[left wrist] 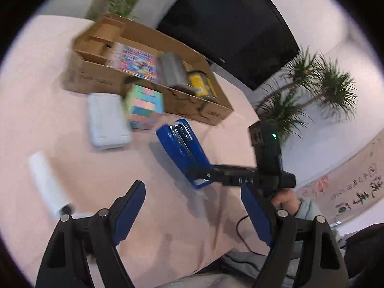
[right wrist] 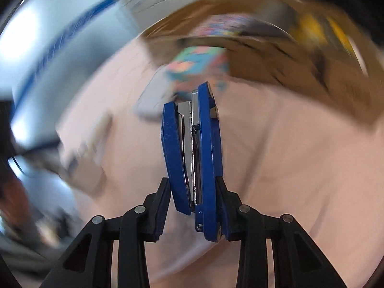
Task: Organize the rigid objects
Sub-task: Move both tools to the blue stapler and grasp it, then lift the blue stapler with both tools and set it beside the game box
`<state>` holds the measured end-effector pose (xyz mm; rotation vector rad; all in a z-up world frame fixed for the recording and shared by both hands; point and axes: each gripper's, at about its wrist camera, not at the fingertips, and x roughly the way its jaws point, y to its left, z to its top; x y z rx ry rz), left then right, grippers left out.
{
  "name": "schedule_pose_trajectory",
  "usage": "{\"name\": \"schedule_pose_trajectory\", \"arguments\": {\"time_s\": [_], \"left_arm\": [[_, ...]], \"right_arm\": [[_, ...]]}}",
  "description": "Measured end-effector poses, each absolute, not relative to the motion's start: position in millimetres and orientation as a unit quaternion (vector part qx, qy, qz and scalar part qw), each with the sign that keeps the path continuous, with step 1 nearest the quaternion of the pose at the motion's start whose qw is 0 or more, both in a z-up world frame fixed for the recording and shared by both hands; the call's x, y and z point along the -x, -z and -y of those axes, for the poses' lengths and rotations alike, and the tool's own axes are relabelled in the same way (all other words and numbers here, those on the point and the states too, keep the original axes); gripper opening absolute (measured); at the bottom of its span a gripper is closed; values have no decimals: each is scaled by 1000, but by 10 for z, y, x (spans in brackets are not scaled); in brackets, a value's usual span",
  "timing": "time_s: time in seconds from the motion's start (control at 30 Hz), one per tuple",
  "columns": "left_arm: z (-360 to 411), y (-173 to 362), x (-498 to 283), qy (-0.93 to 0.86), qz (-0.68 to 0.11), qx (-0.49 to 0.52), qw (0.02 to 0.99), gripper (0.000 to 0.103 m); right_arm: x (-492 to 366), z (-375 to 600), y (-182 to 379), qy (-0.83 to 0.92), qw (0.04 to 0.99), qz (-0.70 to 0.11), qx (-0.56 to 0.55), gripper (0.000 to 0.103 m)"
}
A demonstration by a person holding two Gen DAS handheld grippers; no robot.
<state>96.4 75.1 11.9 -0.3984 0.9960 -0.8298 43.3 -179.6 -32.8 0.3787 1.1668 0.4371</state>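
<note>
A blue stapler (right wrist: 192, 144) with a chrome inside sits clamped between the pads of my right gripper (right wrist: 192, 182), its long body pointing away from the camera. In the left wrist view the same stapler (left wrist: 178, 144) hangs just over the pink tablecloth with the right gripper (left wrist: 199, 175) shut on its near end. My left gripper (left wrist: 193, 187) is open and holds nothing, close behind the stapler. A pastel puzzle cube (left wrist: 144, 105), a white flat case (left wrist: 106, 120) and a white cylinder (left wrist: 48, 182) lie on the cloth.
An open cardboard box (left wrist: 96, 79) stands at the back of the table, holding a colourful pack (left wrist: 136, 62), a grey object (left wrist: 172, 69) and a yellow jar (left wrist: 200, 84). A dark screen (left wrist: 228, 28) and potted plants (left wrist: 312, 88) are beyond. The right wrist view is heavily blurred.
</note>
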Motion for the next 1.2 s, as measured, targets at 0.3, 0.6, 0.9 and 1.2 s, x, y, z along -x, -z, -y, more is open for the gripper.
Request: {"name": "schedule_pose_trajectory", "arguments": {"time_s": [0.3, 0.6, 0.9, 1.2], "left_arm": [[-69, 188, -1612, 373, -524, 189, 742, 81], [366, 599, -1951, 376, -569, 176, 709, 81], [232, 701, -1859, 385, -588, 182, 688, 80], [-106, 93, -1818, 365, -543, 155, 740, 50]], "right_arm": [[-117, 2352, -36, -44, 864, -488, -115, 78], [-474, 1746, 215, -36, 856, -515, -37, 31], [-424, 1665, 339, -104, 815, -534, -199, 25], [-481, 1202, -6, -154, 826, -502, -206, 25]]}}
